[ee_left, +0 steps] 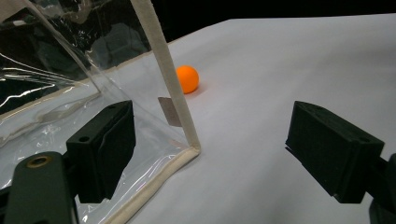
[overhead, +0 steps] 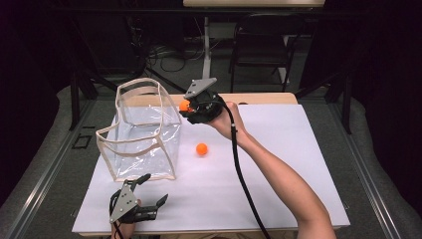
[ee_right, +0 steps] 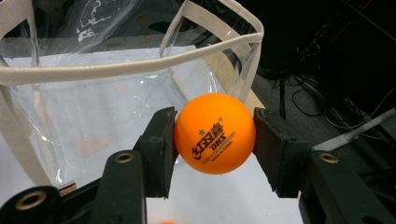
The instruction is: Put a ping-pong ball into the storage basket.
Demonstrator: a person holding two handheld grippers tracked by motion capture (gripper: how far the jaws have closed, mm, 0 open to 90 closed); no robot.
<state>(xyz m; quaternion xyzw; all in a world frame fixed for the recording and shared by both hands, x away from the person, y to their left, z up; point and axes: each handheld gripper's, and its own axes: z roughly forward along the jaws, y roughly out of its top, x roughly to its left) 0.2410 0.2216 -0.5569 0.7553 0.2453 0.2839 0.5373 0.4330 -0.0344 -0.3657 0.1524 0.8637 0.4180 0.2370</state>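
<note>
The orange ball [ee_right: 215, 133] sits pinched between the two black jaws of my right gripper [ee_right: 215, 140], one pad pressed on each side of it, its printed logo facing the camera that rides on that gripper. In the high view this ball [overhead: 184, 105] shows at the front of my right gripper [overhead: 191, 107], held up off the table beside the upper rim of the clear bag [overhead: 144, 132]. From the right gripper view, the bag [ee_right: 116, 65] stands just past the ball, its cream-trimmed mouth open and a little higher than my jaws; I cannot tell whether the ball is over the opening or beside the rim.

A second orange ball [overhead: 201, 149] lies loose on the white table [overhead: 278, 164], below my right gripper and nearer to me, just to the side of the bag's wall and apart from it. My left gripper's camera catches that ball [ee_left: 187, 78] ahead of my jaws, beyond the bag's upright cream edge [ee_left: 168, 79].

My left gripper [overhead: 149, 191] rests low at the near edge of the table, in front of the bag's near bottom corner. Its jaws stand wide apart, grasping nothing; the left one lies against or just before the clear wall, the right one over bare table, with the bag's bottom corner between them.
</note>
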